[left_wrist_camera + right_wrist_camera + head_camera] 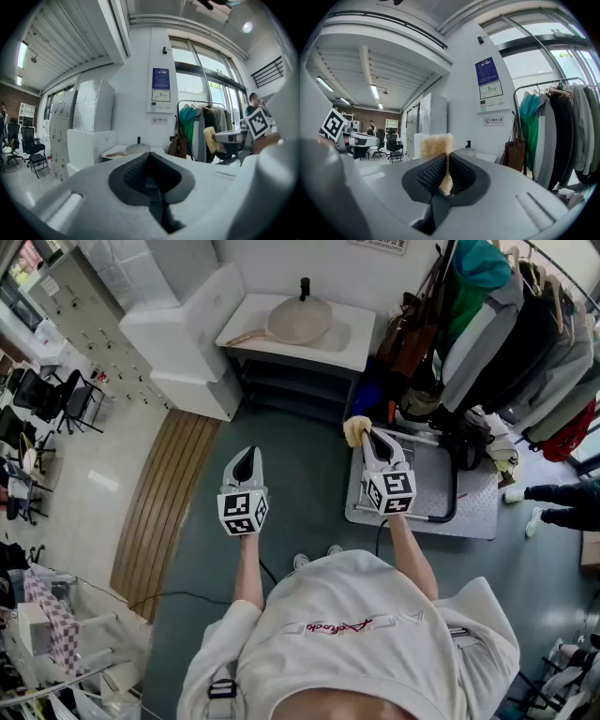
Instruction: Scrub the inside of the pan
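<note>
The pan [300, 320] lies on a white table [352, 354] against the far wall, well ahead of both grippers; it also shows small in the left gripper view [137, 148]. My right gripper [364, 434] is shut on a yellowish scrub sponge [355, 430], which sticks up between its dark pads [429, 176] in the right gripper view [436, 146]. My left gripper [246, 456] is level with it on the left, shut with nothing between its jaws [150, 157]. Both are held in the air above the grey floor.
A clothes rack [530, 324] full of coats stands at the right, with a brown bag [408, 334] beside the table. A flat metal cart [473, 502] lies on the floor under my right gripper. White boxes [187, 334] stand left of the table. Another person's feet [553, 493] show at the far right.
</note>
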A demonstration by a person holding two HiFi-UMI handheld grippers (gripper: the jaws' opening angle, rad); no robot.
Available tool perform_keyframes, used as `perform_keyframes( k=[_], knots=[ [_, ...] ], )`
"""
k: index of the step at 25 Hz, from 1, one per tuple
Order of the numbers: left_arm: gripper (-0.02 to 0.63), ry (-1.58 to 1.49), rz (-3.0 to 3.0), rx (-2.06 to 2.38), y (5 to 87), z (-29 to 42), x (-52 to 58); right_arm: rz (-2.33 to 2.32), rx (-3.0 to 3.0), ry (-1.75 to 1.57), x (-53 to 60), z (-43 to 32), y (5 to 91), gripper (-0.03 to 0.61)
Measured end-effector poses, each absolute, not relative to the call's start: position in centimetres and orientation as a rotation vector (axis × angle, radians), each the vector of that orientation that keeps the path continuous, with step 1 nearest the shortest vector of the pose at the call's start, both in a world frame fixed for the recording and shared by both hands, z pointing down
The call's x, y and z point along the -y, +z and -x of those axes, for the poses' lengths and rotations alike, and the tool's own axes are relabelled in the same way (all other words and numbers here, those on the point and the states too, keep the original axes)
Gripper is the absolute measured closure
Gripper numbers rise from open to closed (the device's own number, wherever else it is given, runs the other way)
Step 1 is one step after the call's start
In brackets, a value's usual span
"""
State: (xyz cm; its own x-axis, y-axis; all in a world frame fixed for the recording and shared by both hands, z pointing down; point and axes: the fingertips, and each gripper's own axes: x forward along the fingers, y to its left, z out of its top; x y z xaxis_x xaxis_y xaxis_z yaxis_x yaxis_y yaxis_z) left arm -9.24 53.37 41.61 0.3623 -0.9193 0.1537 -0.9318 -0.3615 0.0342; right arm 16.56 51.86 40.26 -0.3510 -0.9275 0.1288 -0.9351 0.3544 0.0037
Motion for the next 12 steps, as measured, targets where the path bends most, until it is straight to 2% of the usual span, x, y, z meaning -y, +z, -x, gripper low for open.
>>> perform_keyframes(
  k=[12],
  knots=[
    [0.614, 0.173, -2.489, 1.707, 41.9, 6.7, -54.5, -1.699, 2.554, 0.124, -52.8, -17.9, 40.5, 0.554]
  ],
)
